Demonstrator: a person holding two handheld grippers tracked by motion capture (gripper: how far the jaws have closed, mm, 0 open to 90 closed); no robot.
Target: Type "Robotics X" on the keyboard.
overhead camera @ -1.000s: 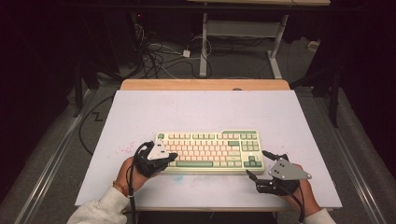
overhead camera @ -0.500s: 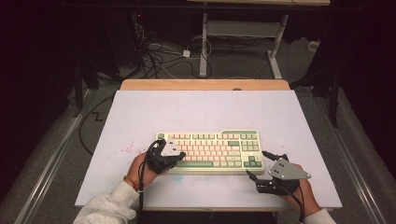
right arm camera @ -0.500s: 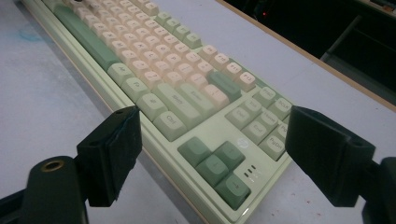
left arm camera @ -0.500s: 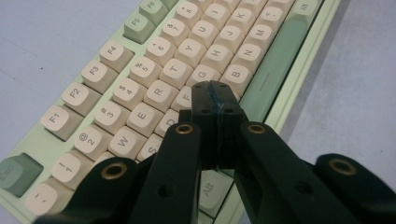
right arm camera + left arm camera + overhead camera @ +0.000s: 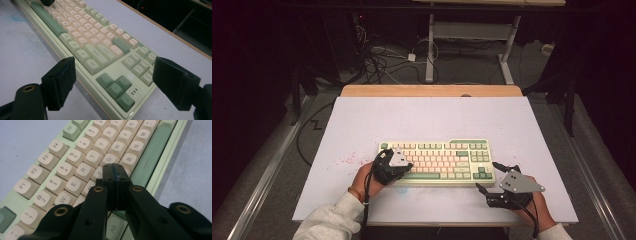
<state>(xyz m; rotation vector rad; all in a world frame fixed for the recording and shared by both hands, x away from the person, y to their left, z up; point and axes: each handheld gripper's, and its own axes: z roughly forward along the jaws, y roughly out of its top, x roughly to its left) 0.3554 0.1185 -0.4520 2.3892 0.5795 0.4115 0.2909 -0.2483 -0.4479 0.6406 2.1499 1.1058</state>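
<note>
Left gripper [image 5: 115, 171] closed, empty, tips over keyboard [image 5: 437, 161] keys near F and G. Right gripper [image 5: 492, 176] wide open, nothing between, beside keyboard's right end near worktop [image 5: 422, 120] front edge.

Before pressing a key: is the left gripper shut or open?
Shut. The left gripper has its two black jaws pressed flat together, nothing between them, over the keyboard.

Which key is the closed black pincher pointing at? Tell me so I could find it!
Start at the green and cream keyboard on the white table. Find the long green space bar, then the cream letter row with G and H. The left gripper covers part of the F key, just left of G.
</note>
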